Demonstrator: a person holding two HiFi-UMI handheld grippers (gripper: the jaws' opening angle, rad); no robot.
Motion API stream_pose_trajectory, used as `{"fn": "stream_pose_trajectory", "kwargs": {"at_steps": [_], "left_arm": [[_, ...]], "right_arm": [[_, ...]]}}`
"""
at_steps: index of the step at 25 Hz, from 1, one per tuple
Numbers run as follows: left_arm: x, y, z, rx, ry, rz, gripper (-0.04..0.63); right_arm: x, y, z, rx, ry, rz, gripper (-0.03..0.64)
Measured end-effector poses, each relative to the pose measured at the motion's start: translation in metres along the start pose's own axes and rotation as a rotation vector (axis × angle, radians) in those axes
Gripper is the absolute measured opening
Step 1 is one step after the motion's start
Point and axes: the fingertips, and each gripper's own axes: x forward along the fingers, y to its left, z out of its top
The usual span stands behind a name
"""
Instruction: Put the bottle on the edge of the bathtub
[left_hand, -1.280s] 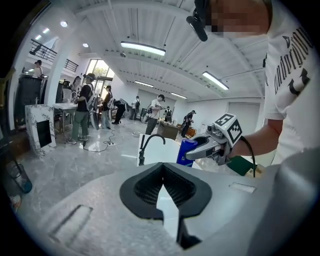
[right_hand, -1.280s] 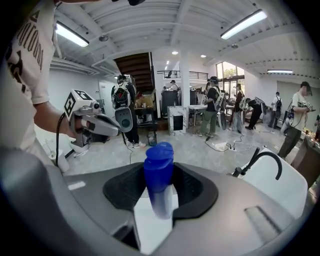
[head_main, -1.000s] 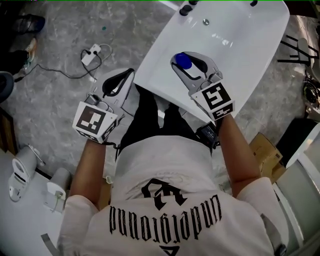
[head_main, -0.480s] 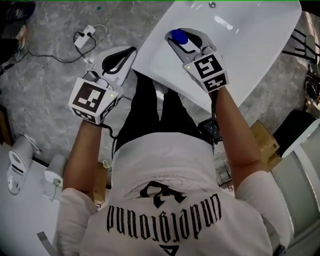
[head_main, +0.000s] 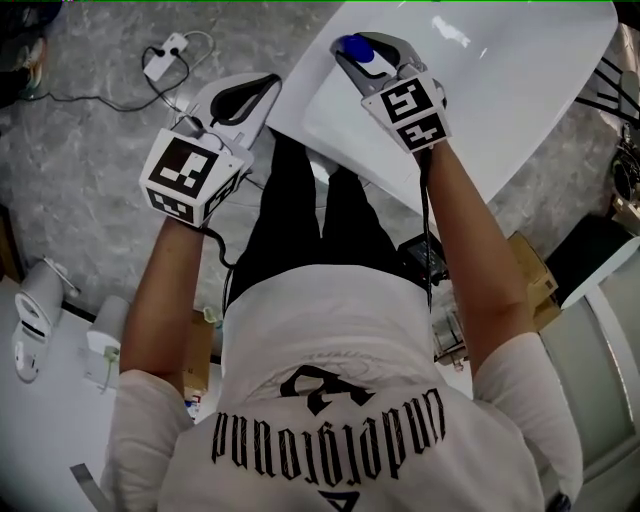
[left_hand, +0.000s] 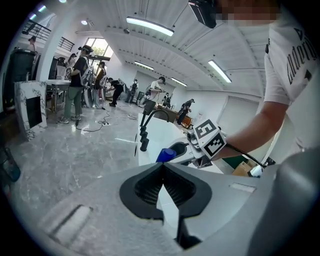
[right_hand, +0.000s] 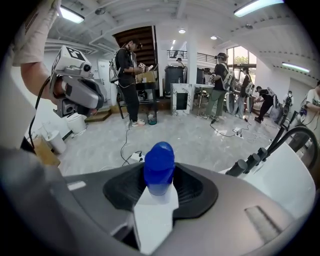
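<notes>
1. At the left, the left gripper (head_main: 257, 92) has its fingers pressed together on nothing. The white bathtub (head_main: 500, 110) lies just beyond their tips.
2. The fingers of the right gripper (head_main: 365, 48) clamp the blue-capped bottle (right_hand: 159, 167), its cap poking past the fingertips.
3. Both hands have sunk toward the tub since a second ago, so the bottle looks close to being set on the edge.

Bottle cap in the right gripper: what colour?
Blue cap on a white bottle; clearest in the right gripper view.
</notes>
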Motion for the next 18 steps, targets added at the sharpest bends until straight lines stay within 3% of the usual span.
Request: {"fn": "stream_pose_trajectory", "kwargs": {"at_steps": [18], "left_arm": [[0.003,-0.003,-0.009,-0.033,0.006,-0.002,0.005]], "right_arm": [[0.018,-0.006,-0.013,-0.03,0.051,-0.036,0.155]]}}
